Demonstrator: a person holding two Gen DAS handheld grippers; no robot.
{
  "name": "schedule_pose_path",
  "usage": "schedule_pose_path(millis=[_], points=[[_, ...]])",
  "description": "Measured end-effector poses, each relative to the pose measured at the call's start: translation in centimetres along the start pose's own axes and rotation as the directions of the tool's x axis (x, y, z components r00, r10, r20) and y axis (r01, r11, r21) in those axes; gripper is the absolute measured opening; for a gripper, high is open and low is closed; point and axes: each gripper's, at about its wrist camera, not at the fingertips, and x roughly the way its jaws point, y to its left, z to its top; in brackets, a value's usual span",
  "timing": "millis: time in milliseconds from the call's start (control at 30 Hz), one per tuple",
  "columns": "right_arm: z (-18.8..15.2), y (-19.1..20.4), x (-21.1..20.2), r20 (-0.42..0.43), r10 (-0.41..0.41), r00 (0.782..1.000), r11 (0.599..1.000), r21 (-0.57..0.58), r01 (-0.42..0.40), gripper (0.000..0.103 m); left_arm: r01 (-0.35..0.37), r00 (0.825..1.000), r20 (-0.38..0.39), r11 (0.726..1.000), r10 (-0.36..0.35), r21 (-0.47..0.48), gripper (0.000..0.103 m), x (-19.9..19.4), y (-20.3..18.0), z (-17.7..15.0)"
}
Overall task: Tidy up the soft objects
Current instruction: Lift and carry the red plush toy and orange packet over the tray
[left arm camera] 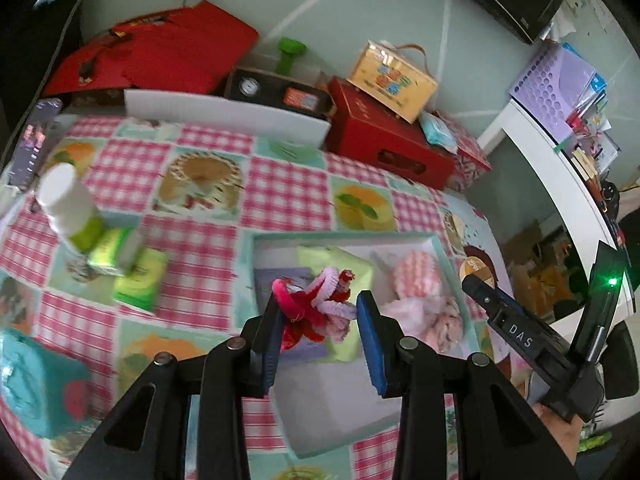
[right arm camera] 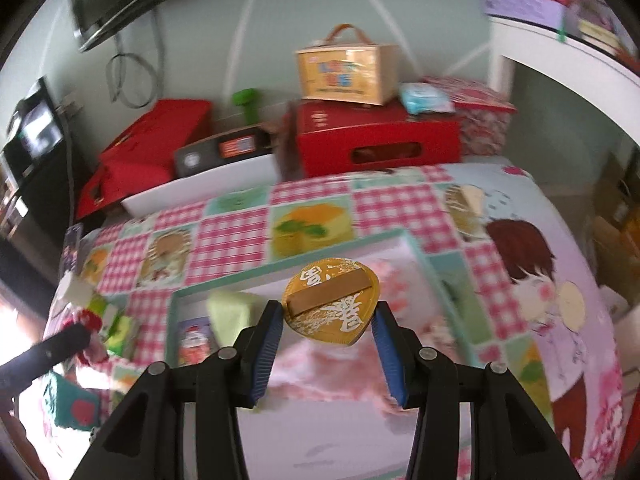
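Note:
My left gripper (left arm camera: 320, 300) is shut on a tangle of fuzzy pink, red and lilac hair ties (left arm camera: 320, 308). It hangs over a white box with a mint rim (left arm camera: 344, 236). Inside the box lie a pale green packet (left arm camera: 336, 264), a purple card (left arm camera: 280, 280) and pink knitted pieces (left arm camera: 416, 280). My right gripper (right arm camera: 328, 312) is shut on a gold heart-shaped foil piece (right arm camera: 332, 304) with white characters and a brown strip, held above the same box (right arm camera: 280, 268). The picture of the box's contents is blurred in the right wrist view.
A white bottle with a green label (left arm camera: 68, 204) and green packets (left arm camera: 136, 280) lie left of the box on the checked tablecloth (left arm camera: 280, 188). A teal box (left arm camera: 36, 384) sits near the front left. Red boxes (left arm camera: 384, 140), a yellow case (left arm camera: 392, 76) and a long white tray (left arm camera: 224, 114) line the back edge.

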Motion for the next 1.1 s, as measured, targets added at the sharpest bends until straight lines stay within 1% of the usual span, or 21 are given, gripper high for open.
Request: schedule_pose_path(millis=[133,233,367,467,567,700,767,833,933,1000,1100], points=[[-0.1,-2.3,0.0,0.0,-0.056,0.998,0.997,0.052,0.056,0.049,0.022,0.999,-0.026,1.0,-0.022,0.002,0.037,1.7,-1.3,-0.5],[-0.4,-3.6,0.2,-0.01,-0.091,0.996,0.993,0.078,0.092,0.049,0.022,0.999,-0.048,0.999,-0.02,0.032,0.037,3.0,-2.2,-1.2],[-0.7,-5.4,0.4,-0.029,-0.158,0.987,0.981,0.111,0.16,0.049,0.032,0.995,-0.101,0.998,-0.027,0.053,0.037,4.8,-2.7,-2.3],[-1.0,-6.6,1.0,-0.047,-0.156,0.987,0.976,0.148,0.162,0.049,0.031,0.99,-0.141,0.997,-0.022,0.065,0.037,6.2,-2.8,-3.1],[-1.3,-7.0,1.7,-0.073,-0.162,0.984,0.973,0.155,0.171,0.049,0.025,0.984,-0.175,0.997,-0.013,0.07,0.037,7.3,-2.7,-3.8],[-1.8,-6.5,2.7,-0.106,-0.149,0.983,0.976,0.145,0.164,0.049,0.007,0.979,-0.203,0.998,0.007,0.07,0.037,8.3,-2.3,-4.3],[-1.8,-5.9,2.8,-0.101,-0.147,0.984,0.979,0.131,0.159,0.049,0.002,0.979,-0.203,0.998,0.012,0.07,0.037,8.5,-2.2,-4.4],[-1.6,-5.3,2.7,-0.085,-0.121,0.989,0.984,0.123,0.131,0.049,-0.005,0.979,-0.202,0.998,0.019,0.07,0.037,8.6,-2.1,-4.5],[-1.3,-3.9,2.9,-0.055,-0.061,0.997,0.992,0.109,0.067,0.049,-0.013,0.979,-0.201,0.998,0.026,0.067,0.037,8.7,-1.8,-4.5],[-1.1,-2.5,3.2,-0.038,-0.023,0.999,0.997,0.077,0.026,0.049,-0.02,0.982,-0.188,0.998,0.032,0.067,0.037,8.7,-1.6,-4.4],[-0.9,-0.5,3.6,-0.035,-0.006,0.999,1.0,0.027,0.007,0.049,-0.022,0.986,-0.165,0.998,0.031,0.058,0.037,8.3,-1.3,-4.0]])
